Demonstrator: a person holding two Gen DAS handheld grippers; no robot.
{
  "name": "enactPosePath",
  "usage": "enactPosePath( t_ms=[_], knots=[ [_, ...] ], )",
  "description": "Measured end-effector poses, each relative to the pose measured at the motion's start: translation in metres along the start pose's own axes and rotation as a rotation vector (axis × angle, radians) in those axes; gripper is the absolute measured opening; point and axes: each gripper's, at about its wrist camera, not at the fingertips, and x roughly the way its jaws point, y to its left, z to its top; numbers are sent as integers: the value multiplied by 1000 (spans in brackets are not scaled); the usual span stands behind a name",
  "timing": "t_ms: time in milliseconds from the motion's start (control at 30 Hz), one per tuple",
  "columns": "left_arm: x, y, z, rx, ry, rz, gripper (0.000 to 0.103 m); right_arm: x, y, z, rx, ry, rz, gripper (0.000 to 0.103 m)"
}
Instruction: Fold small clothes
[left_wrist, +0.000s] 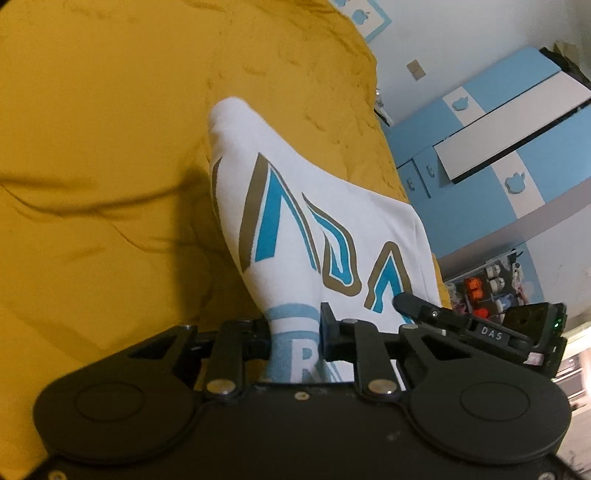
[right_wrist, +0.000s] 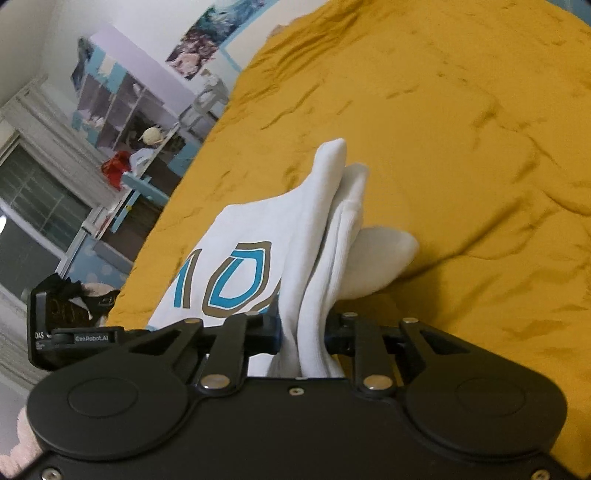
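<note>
The left hand-held gripper (left_wrist: 294, 334) was clamped on one edge of the white printed garment (left_wrist: 325, 236), the right hand-held gripper (right_wrist: 303, 334) on another, so the cloth hung between them above the yellow bedspread (left_wrist: 110, 147), likely to spread it for folding.

You're holding a white garment (left_wrist: 332, 221) of soft matt knit cloth, its blue and tan lettering printed flat and smooth. The bed cover (left_wrist: 110, 147) under it looks like plush, velvety mustard fabric, creased. Your left gripper (left_wrist: 295, 338) is matt black plastic with shiny metal pins.
</note>
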Motion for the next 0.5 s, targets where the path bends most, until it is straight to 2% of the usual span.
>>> enactPosePath(
  t_ms=[167,267,367,500],
  knots=[
    [-60,8,5,33,-50,45,19,11,50,-1,-40,-8,53,20],
    [-83,4,3,39,-71,67,19,24,73,-2,-48,-7,79,20],
    [-91,4,3,42,-84,77,19,44,91,-7,-58,0,92,20],
    [-78,9,4,24,-80,85,20,75,101,-14,-63,18,84,20]
  ],
)
